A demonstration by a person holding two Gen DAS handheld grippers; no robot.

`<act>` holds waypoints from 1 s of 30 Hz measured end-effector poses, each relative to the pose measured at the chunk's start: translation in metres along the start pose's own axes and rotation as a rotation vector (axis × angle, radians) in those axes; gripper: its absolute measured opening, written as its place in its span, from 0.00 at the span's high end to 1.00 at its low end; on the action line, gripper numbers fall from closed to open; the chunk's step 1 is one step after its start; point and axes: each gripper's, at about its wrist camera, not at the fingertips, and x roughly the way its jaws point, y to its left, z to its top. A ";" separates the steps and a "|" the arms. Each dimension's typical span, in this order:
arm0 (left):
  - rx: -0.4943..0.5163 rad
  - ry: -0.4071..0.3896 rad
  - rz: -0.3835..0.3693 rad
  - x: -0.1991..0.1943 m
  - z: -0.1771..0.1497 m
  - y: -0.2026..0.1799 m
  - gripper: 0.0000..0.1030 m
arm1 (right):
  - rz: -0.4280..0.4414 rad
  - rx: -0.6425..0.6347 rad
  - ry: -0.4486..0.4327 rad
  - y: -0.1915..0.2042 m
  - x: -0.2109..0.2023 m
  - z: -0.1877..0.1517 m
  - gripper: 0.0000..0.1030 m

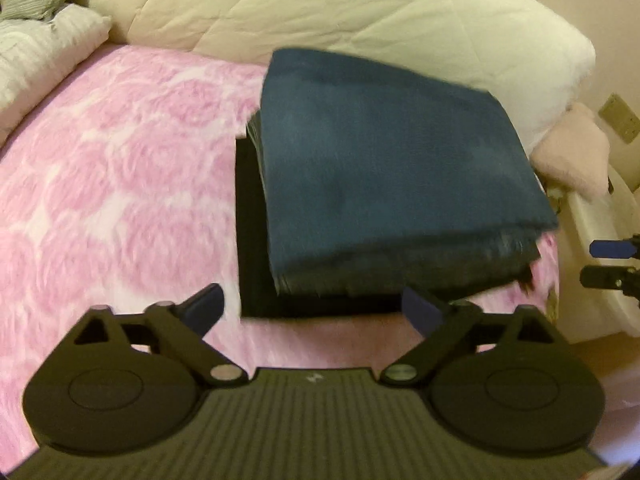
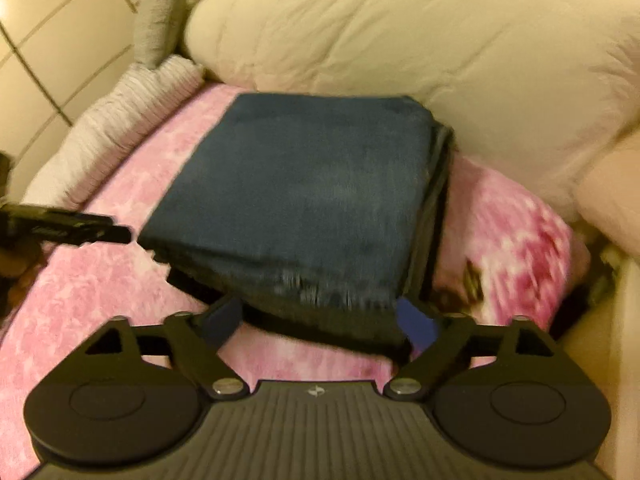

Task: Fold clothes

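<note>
The folded blue garment (image 1: 396, 176) lay on the pink floral bedspread (image 1: 112, 184), squared on top of a darker folded layer (image 1: 250, 240), just in front of the cream duvet (image 1: 340, 12). Both tools stood released: the left tool (image 1: 314, 310) and the right tool (image 2: 320, 322) had their jaws spread wide at the near edge of the garment, with no cloth pinched between the pads.

Risks, as judged from this state:
- A spread jaw near the frayed near edge of the garment could snag it on withdrawal and pull the top fold open.
- The garment overhung the darker layer unevenly; a nudge from either tool could slide the stack askew.
- The soft bedspread under the garment gave poor support, so downward pressure could tilt the stack.

Count:
- Blue garments: one.
- Darker layers beneath the garment: one visible; whether it was a separate item could not be told.
- Tools: two.
- Duvets: one.
- Grey pillows (image 2: 160, 16) beyond the garment: at least one.
</note>
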 end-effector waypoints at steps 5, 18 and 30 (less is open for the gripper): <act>-0.078 -0.006 0.018 -0.028 -0.047 -0.024 0.01 | -0.116 0.102 0.020 0.028 -0.017 -0.039 0.14; -0.095 -0.026 0.105 -0.105 -0.096 -0.047 0.01 | -0.226 0.134 0.042 0.093 -0.078 -0.085 0.14; -0.068 -0.063 0.104 -0.143 -0.096 -0.070 0.01 | -0.281 0.110 -0.026 0.123 -0.110 -0.076 0.14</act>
